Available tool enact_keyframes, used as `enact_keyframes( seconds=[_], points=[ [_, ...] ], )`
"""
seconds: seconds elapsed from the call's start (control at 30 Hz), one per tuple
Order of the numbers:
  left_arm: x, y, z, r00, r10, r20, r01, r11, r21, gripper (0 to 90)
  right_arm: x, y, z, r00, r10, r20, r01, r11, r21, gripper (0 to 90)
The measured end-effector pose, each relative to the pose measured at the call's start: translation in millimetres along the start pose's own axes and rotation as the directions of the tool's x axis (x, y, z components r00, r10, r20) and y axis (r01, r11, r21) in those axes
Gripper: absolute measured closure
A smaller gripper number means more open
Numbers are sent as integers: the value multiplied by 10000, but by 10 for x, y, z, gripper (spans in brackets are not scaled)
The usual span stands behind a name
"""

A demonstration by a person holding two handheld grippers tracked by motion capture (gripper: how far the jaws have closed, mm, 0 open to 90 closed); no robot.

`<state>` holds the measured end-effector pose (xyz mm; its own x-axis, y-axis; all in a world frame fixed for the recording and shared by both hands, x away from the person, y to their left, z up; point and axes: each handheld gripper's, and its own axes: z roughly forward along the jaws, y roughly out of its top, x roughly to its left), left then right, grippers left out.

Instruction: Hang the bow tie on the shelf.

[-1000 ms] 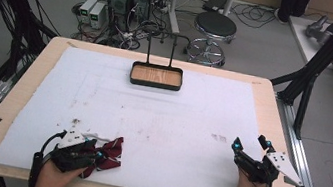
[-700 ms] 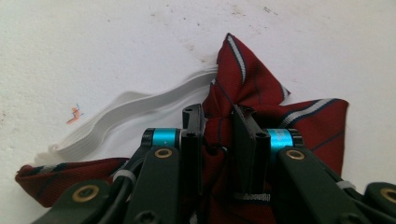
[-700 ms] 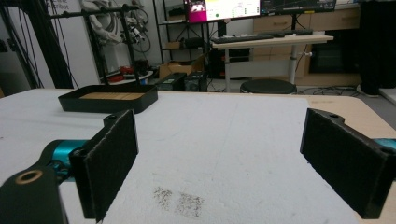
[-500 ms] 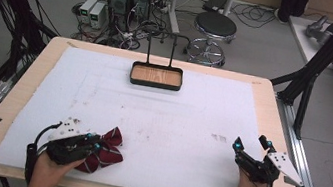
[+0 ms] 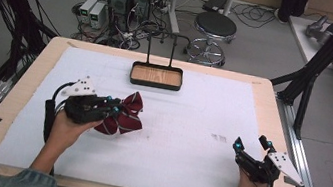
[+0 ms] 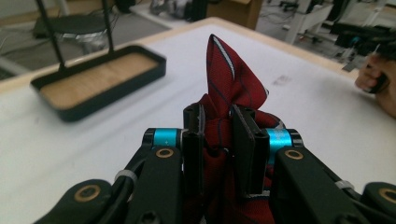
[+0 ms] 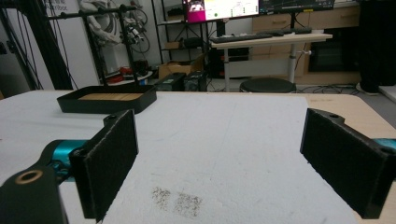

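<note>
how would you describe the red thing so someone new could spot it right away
Start at the white sheet covering the wooden table, then look at its left side, nearer the person than the black stand tray. There the left gripper is shut on a bow tie: dark red cloth with thin pale stripes, the scene's only fabric item.

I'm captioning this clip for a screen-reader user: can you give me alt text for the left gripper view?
The left tool is shut on a dark red striped cloth, whose free end stands up in a point above the jaws. Behind it, on the white table cover, sits a black tray with a wooden floor.
</note>
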<state>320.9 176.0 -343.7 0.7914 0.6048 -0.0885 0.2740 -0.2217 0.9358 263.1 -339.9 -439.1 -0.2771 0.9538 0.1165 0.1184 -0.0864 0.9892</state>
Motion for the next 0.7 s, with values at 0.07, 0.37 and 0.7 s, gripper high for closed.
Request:
enact_keyframes(
  seconds=[0.07,0.37,0.7],
  points=[
    [83,126,59,9998,56,184,-53,9998,-166,744,-1,0,-1,10000,-8,-1,8,10000,9,103],
    [511,637,246,9999,107,93,-102,9983,-577,743,2,1,4,10000,-72,22,72,10000,1,103],
    [972,878,444,9993,63,-371,-116,9896,-1434,743,-3,-2,6,10000,-17,37,17,10000,69,103]
  ],
)
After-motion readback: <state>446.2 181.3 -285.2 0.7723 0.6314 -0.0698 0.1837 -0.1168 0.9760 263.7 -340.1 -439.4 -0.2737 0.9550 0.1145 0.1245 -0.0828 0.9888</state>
